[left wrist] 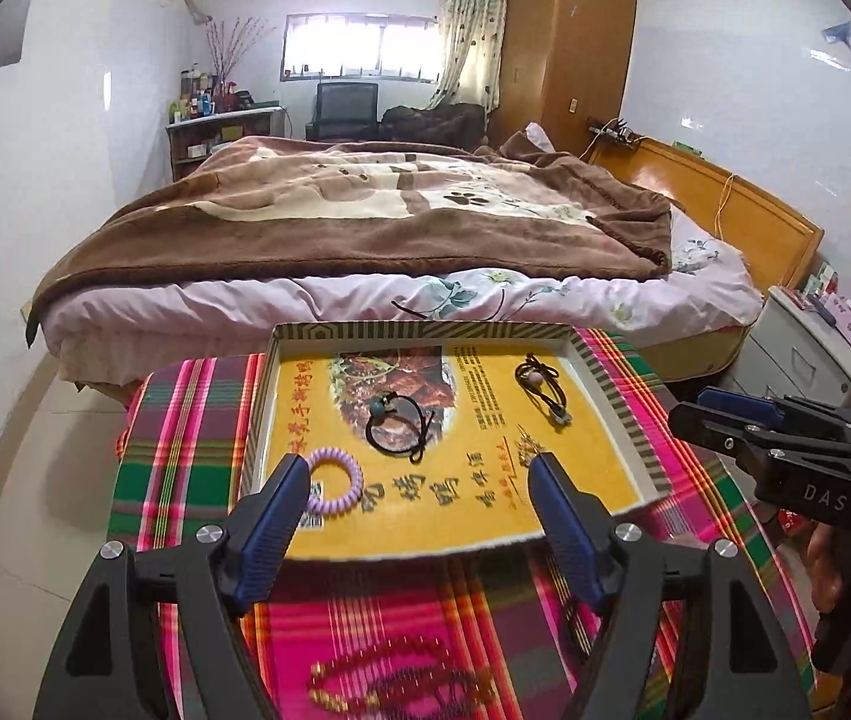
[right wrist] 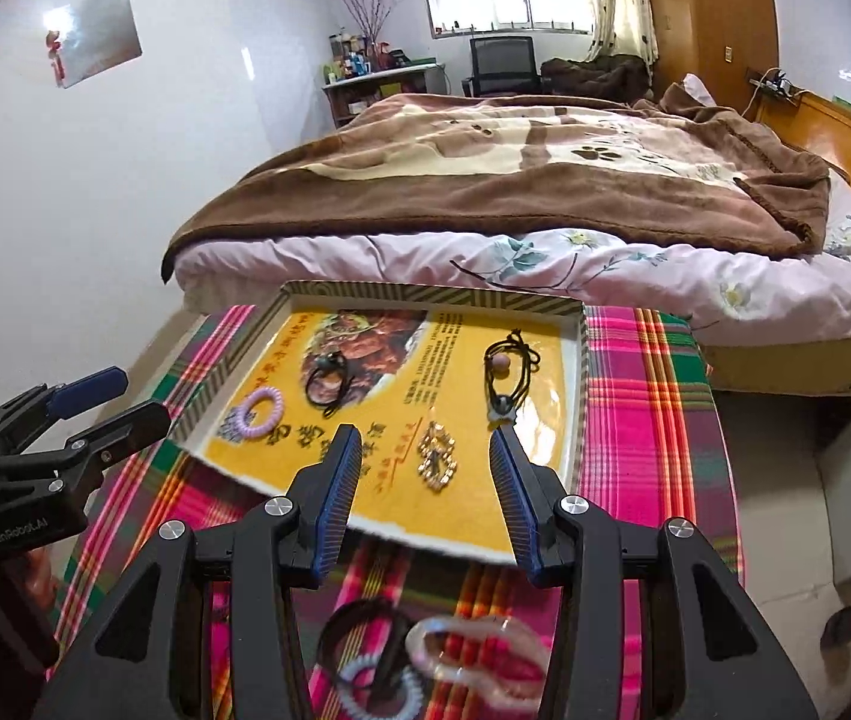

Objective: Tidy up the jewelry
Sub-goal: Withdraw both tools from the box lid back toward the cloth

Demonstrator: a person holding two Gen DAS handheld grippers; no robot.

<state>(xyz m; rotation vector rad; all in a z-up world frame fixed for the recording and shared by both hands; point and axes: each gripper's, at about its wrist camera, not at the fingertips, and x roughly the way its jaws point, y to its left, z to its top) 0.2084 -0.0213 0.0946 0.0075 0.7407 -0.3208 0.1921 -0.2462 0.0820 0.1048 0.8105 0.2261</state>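
A shallow box lid (left wrist: 611,387) (right wrist: 581,372) with a yellow printed liner lies on a plaid cloth. In it lie a purple coil hair tie (left wrist: 338,483) (right wrist: 257,411), a black hair tie with a teal bead (left wrist: 401,420) (right wrist: 329,381), a black cord with a pink bead (left wrist: 539,387) (right wrist: 506,369) and a gold brooch (right wrist: 437,459). My left gripper (left wrist: 416,477) is open and empty over the lid's near edge. My right gripper (right wrist: 425,444) is open and empty above the brooch. A red bead string (left wrist: 401,681) lies below the left gripper. A clear bangle (right wrist: 479,654), a grey coil tie (right wrist: 377,690) and a black tie (right wrist: 359,618) lie below the right gripper.
The plaid cloth (left wrist: 185,456) covers a small table set against a bed (left wrist: 365,222) with a brown blanket. A white cabinet (left wrist: 803,348) stands to the right. A wardrobe (left wrist: 563,42) and a desk with a chair (left wrist: 344,108) stand at the far wall.
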